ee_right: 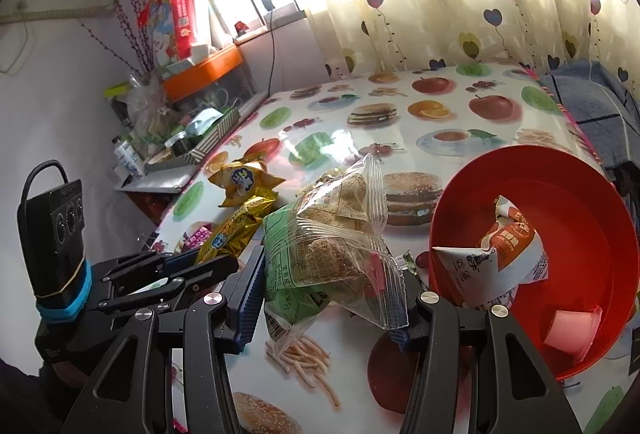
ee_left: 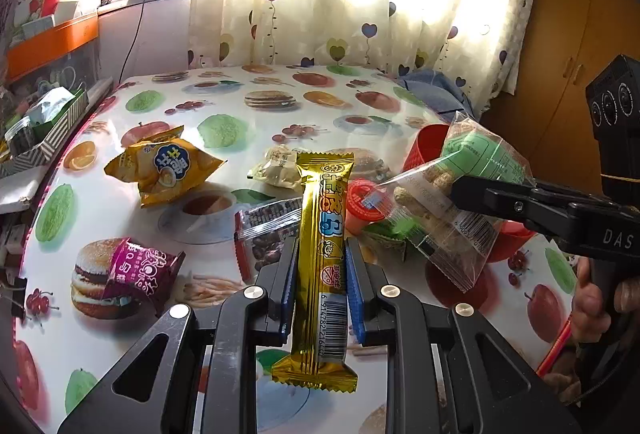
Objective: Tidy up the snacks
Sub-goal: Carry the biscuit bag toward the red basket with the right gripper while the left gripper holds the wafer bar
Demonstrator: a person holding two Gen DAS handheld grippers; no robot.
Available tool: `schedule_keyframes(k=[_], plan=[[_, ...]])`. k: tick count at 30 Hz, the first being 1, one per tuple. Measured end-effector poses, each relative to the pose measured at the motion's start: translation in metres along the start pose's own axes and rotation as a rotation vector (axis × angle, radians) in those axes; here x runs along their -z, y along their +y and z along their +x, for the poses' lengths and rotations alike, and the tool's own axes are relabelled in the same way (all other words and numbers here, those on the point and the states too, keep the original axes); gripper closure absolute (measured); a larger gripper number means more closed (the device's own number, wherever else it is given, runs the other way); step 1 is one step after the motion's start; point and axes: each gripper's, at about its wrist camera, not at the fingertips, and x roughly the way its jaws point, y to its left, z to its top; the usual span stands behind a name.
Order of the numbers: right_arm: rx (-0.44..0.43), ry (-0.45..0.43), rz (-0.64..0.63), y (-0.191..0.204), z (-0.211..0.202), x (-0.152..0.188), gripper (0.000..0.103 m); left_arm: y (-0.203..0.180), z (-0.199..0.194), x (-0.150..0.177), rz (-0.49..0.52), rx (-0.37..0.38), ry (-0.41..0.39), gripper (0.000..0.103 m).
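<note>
My left gripper is shut on a long gold snack bar, held upright above the table. Beside it, my right gripper is shut on a clear bag with a green label holding brown cakes. That bag and the right gripper also show at the right of the left wrist view. A red bowl to the right holds an orange-white packet and a pink jelly cup. On the table lie a yellow chip bag, a purple packet and a clear packet of dark sweets.
The fruit-print tablecloth covers the table. A striped box of clutter lines the left edge, with an orange shelf above it. A blue cloth lies at the far right corner. A red jelly cup and a pale packet sit mid-table.
</note>
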Motion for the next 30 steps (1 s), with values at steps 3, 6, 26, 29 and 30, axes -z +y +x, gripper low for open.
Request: schedule_keyframes(k=[3,6,26,29,30], plan=[[0.009,-0.002,0.005,-0.004,-0.003,0.001,0.053,-0.004,0.002,-0.005,0.006,0.01,-0.004,0.08],[0.017,-0.006,0.005,-0.006,-0.006,0.001,0.053,-0.009,0.005,-0.008,0.008,0.019,-0.006,0.08],[0.058,-0.039,0.037,-0.026,-0.021,-0.001,0.053,-0.032,0.017,-0.025,0.037,0.069,-0.006,0.08],[0.066,-0.046,0.048,-0.032,-0.025,-0.001,0.053,-0.037,0.019,-0.029,0.044,0.075,-0.006,0.08],[0.069,-0.048,0.051,-0.034,-0.026,-0.001,0.053,-0.039,0.02,-0.03,0.047,0.075,-0.005,0.08]])
